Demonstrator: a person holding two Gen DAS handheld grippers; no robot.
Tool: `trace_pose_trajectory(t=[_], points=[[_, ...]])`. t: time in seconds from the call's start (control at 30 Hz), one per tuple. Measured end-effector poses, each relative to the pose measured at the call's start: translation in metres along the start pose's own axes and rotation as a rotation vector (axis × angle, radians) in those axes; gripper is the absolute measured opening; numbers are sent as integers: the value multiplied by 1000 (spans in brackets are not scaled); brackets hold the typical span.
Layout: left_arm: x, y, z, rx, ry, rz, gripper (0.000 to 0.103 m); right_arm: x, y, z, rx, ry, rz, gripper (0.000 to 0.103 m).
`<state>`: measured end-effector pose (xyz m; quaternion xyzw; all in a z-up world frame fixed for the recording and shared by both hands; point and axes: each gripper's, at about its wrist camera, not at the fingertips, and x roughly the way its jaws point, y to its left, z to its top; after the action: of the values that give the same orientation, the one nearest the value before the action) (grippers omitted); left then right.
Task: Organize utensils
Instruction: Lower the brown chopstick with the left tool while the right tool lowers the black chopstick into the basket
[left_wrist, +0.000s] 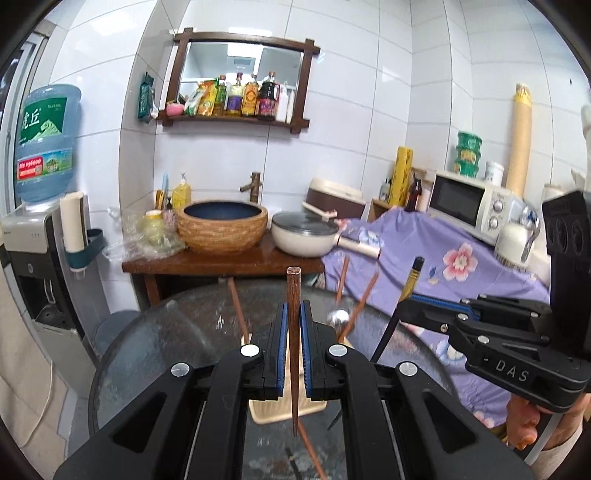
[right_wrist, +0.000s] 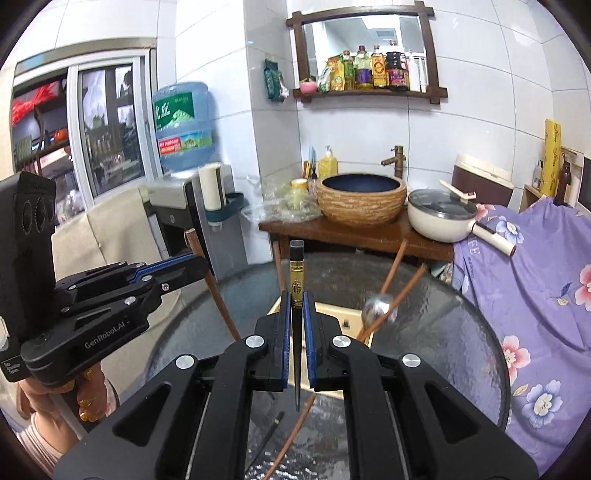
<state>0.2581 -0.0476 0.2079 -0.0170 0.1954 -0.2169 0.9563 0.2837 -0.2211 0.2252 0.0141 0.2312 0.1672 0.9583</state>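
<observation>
My left gripper (left_wrist: 294, 314) is shut on a brown wooden chopstick (left_wrist: 294, 295), held upright above the round glass table (left_wrist: 155, 347). My right gripper (right_wrist: 296, 306) is shut on a black chopstick with a gold band (right_wrist: 296, 280), also upright. Each gripper shows in the other's view: the right one (left_wrist: 410, 306) with its black chopstick, the left one (right_wrist: 199, 264) with its brown chopstick. A beige utensil holder (right_wrist: 332, 314) stands on the table below both grippers, with brown chopsticks (right_wrist: 395, 266) and a metal spoon (right_wrist: 378, 308) leaning in it. Loose chopsticks (right_wrist: 291, 432) lie on the glass.
Behind the table is a wooden stand (left_wrist: 221, 262) with a woven-look basin (left_wrist: 223, 227) and a white pot (left_wrist: 306, 236). A purple floral cloth (left_wrist: 443, 258) covers a counter at right, bearing a microwave (left_wrist: 469, 203). A water dispenser (left_wrist: 40, 236) stands at left.
</observation>
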Motion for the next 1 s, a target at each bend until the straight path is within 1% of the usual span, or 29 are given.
trace_pose_trajectory(t=[0.1, 0.23, 0.37, 0.5, 0.6, 0.67, 0.73, 0.8, 0.9, 1.0], points=[[-1, 2, 26, -20, -19, -17, 7, -3, -2, 25, 14, -23, 4, 7], [4, 6, 54, -39, -57, 19, 7, -1, -5, 52, 10, -66, -44, 7], [18, 11, 66, -63, -78, 55, 7, 12, -9, 66, 17, -85, -77, 8], [37, 17, 63, -83, -83, 88, 7, 31, -15, 64, 21, -83, -111, 8], [48, 21, 57, -102, -77, 101, 7, 50, -21, 54, 30, -59, -123, 8], [52, 25, 56, -123, -74, 94, 7, 60, -26, 48, 36, -41, -126, 8], [50, 26, 61, -141, -73, 71, 7, 64, -29, 46, 43, -37, -128, 7], [44, 25, 70, -132, -94, 70, 7, 65, -32, 48, 49, -39, -127, 7], [32, 15, 84, -87, -142, 89, 7, 64, -32, 53, 46, -52, -131, 7], [30, 9, 88, -70, -159, 102, 7, 66, -31, 54, 45, -50, -134, 7]])
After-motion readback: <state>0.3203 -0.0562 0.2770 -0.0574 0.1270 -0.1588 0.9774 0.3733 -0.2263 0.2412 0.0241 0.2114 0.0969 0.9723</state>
